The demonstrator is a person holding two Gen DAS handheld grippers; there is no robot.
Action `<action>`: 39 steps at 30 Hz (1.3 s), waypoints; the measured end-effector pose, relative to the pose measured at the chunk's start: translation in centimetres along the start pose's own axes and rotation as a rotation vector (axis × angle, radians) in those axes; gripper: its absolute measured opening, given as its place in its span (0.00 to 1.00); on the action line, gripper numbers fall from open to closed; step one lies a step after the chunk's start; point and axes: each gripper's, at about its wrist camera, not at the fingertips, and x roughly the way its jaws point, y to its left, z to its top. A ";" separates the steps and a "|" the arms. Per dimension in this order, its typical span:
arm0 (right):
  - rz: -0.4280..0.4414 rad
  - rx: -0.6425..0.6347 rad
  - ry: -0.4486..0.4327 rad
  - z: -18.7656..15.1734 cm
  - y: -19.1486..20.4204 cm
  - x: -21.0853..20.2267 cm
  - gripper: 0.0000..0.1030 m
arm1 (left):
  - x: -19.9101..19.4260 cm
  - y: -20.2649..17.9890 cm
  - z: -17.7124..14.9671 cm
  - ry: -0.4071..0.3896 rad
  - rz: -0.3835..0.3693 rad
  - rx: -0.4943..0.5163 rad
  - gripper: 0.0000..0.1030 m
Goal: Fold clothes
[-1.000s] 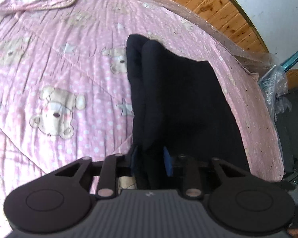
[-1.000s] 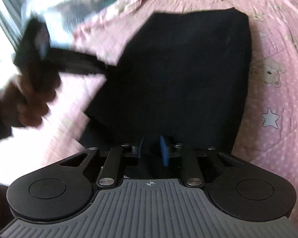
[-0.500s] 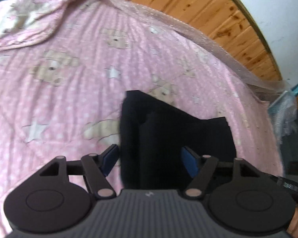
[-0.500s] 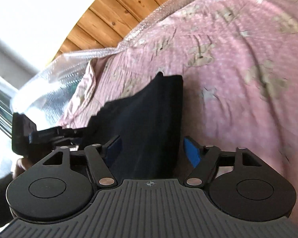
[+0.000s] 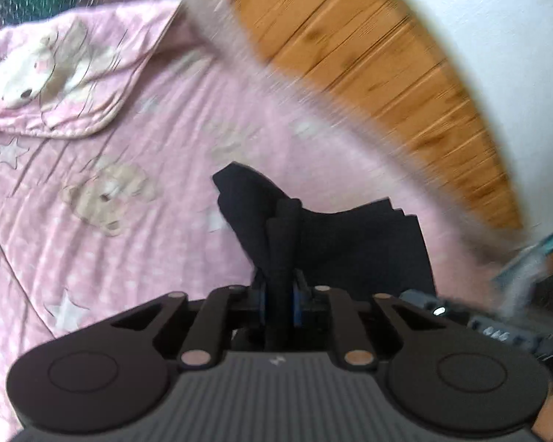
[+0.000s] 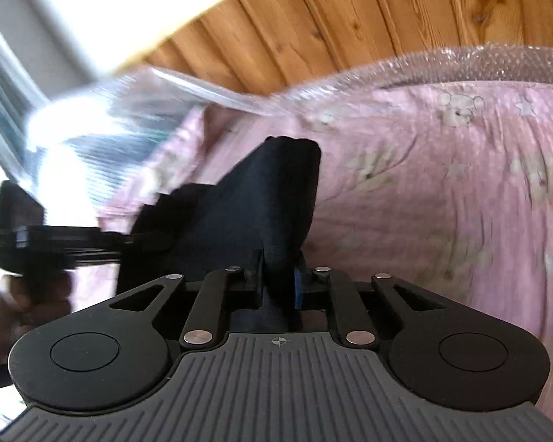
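- One pink quilted bedcover [image 5: 136, 221] fills most of both wrist views. It is soft and puckered along stitched lines, sprinkled with white dots and printed with pale teddy bears and stars. A turned-back flap of it [image 5: 59, 84] lies at the upper left of the left wrist view.
- One wall of orange-brown wooden planks [image 6: 350, 29], knotty and grooved, rises behind the bed, with a plain white wall [image 5: 497, 37] above it.
- One sheet of clear bubble wrap [image 6: 442, 64] runs along the far edge of the bedcover, crinkled and shiny.
- One black garment [image 6: 254, 206], matte and folded into several layers, sits over the bedcover between the two grippers. In the left wrist view its stepped layer edges show at the right, and a rolled ridge of it leads down into the fingers.
- The left gripper [image 5: 279, 296] has its two blue-padded fingers drawn close together, pinching that ridge of the black garment.
- The right gripper [image 6: 278, 281] also has its fingers nearly together, clamped on a bunched edge of the same garment; one blue pad [image 6: 298, 289] shows on the right side of the cloth.
- In the right wrist view the left gripper [image 6: 143, 239] reaches in from the left, blurred, touching the garment's far edge, with the hand [image 6: 33, 291] holding it below.
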 end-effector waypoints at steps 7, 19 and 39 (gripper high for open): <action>0.038 0.145 -0.139 -7.5 1.9 -7.6 0.45 | -6.0 1.4 -4.1 -0.053 -0.124 -0.020 0.28; -0.012 0.290 -0.121 -17.5 0.9 -10.2 0.67 | -7.2 3.4 -12.2 0.106 -0.168 -0.136 0.52; 0.258 0.342 -0.074 -18.3 -1.4 -9.2 0.62 | -6.1 -0.6 -15.8 0.080 -0.028 -0.169 0.21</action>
